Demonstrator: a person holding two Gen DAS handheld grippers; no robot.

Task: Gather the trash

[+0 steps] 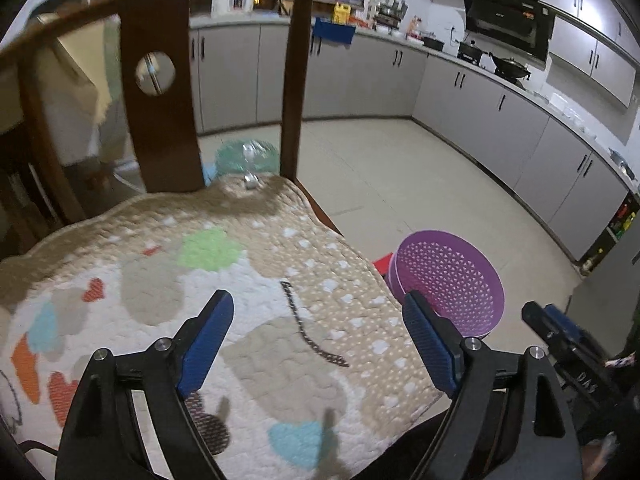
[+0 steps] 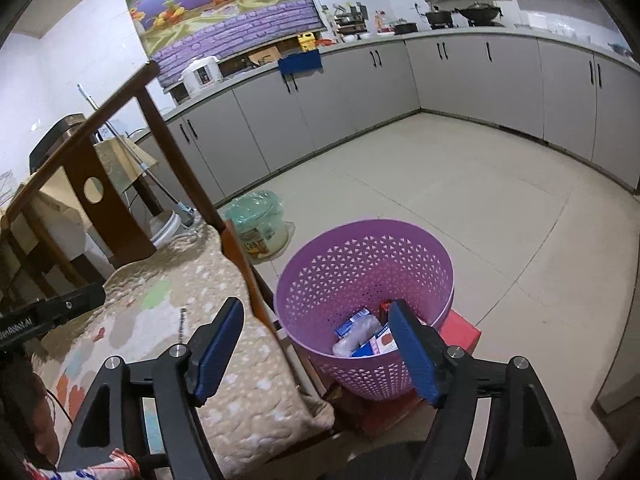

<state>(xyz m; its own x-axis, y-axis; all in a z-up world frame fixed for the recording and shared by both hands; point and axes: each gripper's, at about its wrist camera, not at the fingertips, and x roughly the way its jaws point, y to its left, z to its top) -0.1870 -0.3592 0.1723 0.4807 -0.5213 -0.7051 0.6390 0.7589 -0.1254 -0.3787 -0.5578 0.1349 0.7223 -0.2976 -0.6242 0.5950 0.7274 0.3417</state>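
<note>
Hanging over a wooden chair [image 1: 160, 92], the left claw [image 1: 318, 344] was spread wide with nothing between its blue pads [image 1: 208, 344]. Under it lay a soft seat cushion [image 1: 224, 280] with hearts and colored patches. A thin dark string [image 1: 308, 328] lay on the cushion, between the two pads. At about 2 o'clock from the left claw stood the purple basket [image 1: 452, 280], down on the floor beside the chair. The right claw [image 2: 316, 352] was spread wide too, and it held nothing. Its pads [image 2: 220, 348] sat apart, one over the cushion's edge [image 2: 248, 360] and the other in front of the basket's [image 2: 360, 260] near side. The basket stood on a red box [image 2: 464, 332], touching it. Inside the basket lay the trash [image 2: 364, 336]: a clear wrapper and some blue and white packets with a bit of red. At 11 o'clock from the basket, a tub lined with a green bag [image 2: 256, 220] stood on the floor near the chair's [image 2: 120, 184] leg. Far behind, gray cabinets [image 2: 360, 88] ran along the wall at 12 o'clock. A blue cloth [image 2: 300, 62] hung over the table [image 2: 440, 34] edge above them.
</note>
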